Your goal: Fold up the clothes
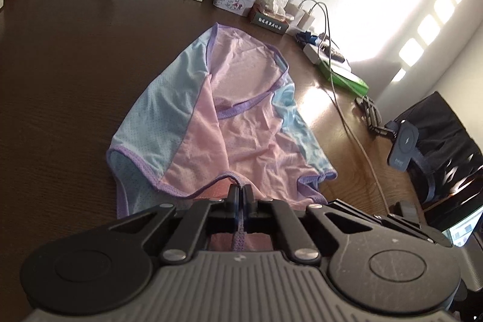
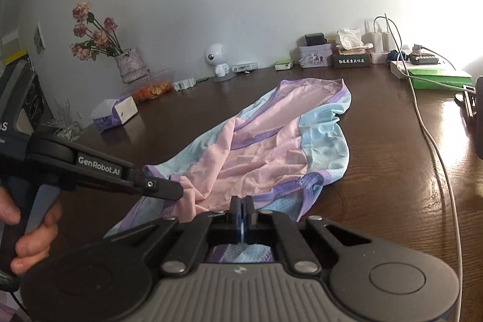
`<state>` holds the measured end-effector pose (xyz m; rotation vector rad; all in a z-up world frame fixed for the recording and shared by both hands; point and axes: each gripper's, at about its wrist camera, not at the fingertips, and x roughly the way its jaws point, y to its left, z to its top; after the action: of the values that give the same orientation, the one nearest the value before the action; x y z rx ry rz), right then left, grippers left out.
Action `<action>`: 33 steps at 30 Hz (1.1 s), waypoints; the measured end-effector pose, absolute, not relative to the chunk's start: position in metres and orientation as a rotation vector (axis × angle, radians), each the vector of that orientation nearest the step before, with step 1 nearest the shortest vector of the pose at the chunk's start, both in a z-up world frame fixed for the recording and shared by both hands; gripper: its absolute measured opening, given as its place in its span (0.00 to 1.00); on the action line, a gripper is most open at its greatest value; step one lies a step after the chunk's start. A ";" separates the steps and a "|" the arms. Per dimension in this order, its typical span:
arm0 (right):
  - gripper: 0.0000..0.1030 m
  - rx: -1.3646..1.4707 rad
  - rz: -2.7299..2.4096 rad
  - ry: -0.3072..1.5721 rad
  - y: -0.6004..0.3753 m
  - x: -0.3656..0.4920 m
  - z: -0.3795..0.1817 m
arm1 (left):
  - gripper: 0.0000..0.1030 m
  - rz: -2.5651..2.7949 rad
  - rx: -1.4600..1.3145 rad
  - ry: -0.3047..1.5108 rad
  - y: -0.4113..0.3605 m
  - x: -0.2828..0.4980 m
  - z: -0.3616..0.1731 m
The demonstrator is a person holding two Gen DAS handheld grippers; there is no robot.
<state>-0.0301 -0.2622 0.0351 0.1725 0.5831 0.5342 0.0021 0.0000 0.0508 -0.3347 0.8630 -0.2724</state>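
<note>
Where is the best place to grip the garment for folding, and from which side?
Likely the purple hem at the near edge, from the near side: the garment lies flat, its hem raised. Left gripper and right gripper pinch there.

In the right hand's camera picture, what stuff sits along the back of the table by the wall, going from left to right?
Vase of dried roses → white robot figure → small green and white box → patterned tin → tissue box → white chargers.
</note>
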 end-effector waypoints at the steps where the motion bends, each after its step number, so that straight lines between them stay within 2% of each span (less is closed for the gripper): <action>1: 0.00 0.181 0.541 0.567 -0.263 -0.030 0.038 | 0.02 -0.274 -0.343 0.849 0.001 0.004 0.055; 7: 0.00 0.234 0.555 0.507 -0.262 -0.006 0.060 | 0.02 -0.276 -0.380 0.751 0.014 0.028 0.074; 12: 0.01 0.224 0.392 0.503 -0.242 0.031 0.053 | 0.06 -0.203 -0.407 0.737 0.029 0.058 0.054; 15: 0.09 0.200 0.302 0.597 -0.234 0.054 0.039 | 0.09 -0.191 -0.414 0.751 0.038 0.068 0.046; 16: 0.10 0.195 0.300 0.612 -0.235 0.055 0.038 | 0.17 -0.233 -0.396 0.762 0.041 0.061 0.049; 17: 0.11 0.183 0.322 0.600 -0.238 0.046 0.040 | 0.34 -0.274 -0.358 0.763 0.044 0.049 0.053; 18: 0.16 0.164 0.351 0.579 -0.242 0.034 0.043 | 0.45 -0.306 -0.301 0.752 0.044 0.034 0.057; 19: 0.32 0.144 0.379 0.566 -0.246 0.022 0.044 | 0.59 -0.338 -0.244 0.741 0.044 0.019 0.060; 20: 0.46 0.118 0.413 0.574 -0.248 0.011 0.043 | 0.62 -0.362 -0.191 0.745 0.042 0.005 0.061; 26: 0.44 0.047 0.508 0.709 -0.246 -0.030 0.023 | 0.62 -0.438 -0.153 0.855 0.030 -0.041 0.040; 30: 0.44 0.012 0.522 0.702 -0.240 -0.046 0.019 | 0.61 -0.412 -0.073 0.851 0.016 -0.052 0.029; 31: 0.44 0.000 0.528 0.703 -0.238 -0.048 0.018 | 0.59 -0.413 -0.066 0.847 0.015 -0.054 0.028; 33: 0.42 -0.025 0.539 0.705 -0.235 -0.054 0.016 | 0.47 -0.410 -0.058 0.853 0.011 -0.055 0.025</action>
<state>-0.0537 -0.2349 0.0158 -0.0248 0.7046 0.5393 -0.0545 0.0109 0.0255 -0.0580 0.8527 -0.4097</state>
